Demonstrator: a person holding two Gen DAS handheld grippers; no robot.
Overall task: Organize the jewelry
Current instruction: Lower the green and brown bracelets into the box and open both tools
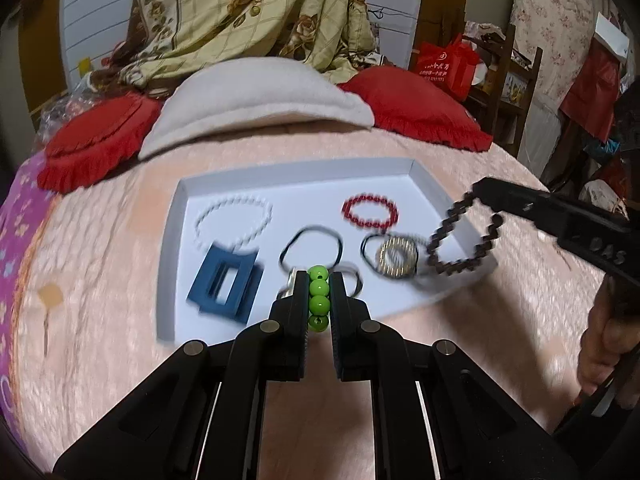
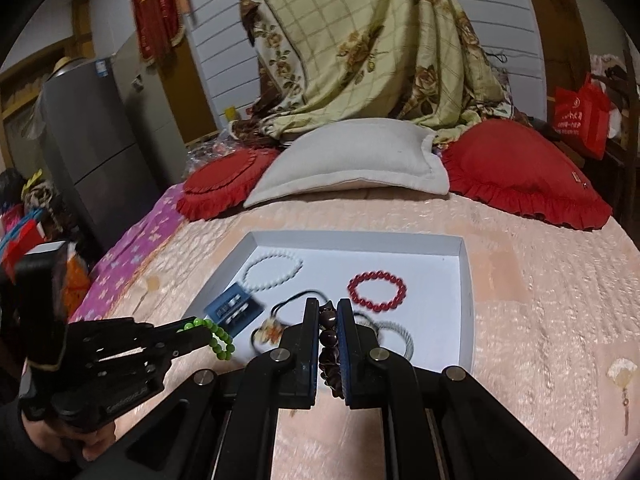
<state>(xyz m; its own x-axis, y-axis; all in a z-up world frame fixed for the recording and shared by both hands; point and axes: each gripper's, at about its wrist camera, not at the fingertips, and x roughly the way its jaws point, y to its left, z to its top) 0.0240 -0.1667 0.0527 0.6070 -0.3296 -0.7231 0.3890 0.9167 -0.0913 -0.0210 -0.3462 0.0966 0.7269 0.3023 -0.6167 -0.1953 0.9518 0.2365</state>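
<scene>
My left gripper (image 1: 319, 280) is shut on a green bead bracelet (image 1: 319, 298), held above the near edge of a white tray (image 1: 176, 248); from the right wrist view that bracelet (image 2: 218, 336) hangs from the left gripper (image 2: 188, 330). My right gripper (image 2: 328, 308) is shut on a dark brown bead bracelet (image 2: 329, 354), which dangles (image 1: 460, 236) over the tray's right side from the right gripper (image 1: 478, 190). In the tray lie a white bead bracelet (image 1: 236, 216), a red bead bracelet (image 1: 370, 212), a blue hair clip (image 1: 226, 284), black hair ties (image 1: 312, 248) and a gold ring-shaped piece (image 1: 398, 258).
The tray (image 2: 466, 280) rests on a pink quilted bedspread (image 2: 540, 300). Behind it lie a grey pillow (image 2: 352, 160) and two red cushions (image 2: 520, 176). A small pale charm (image 2: 620, 376) lies on the bed at the right. A person's hand (image 1: 604, 344) holds the right gripper.
</scene>
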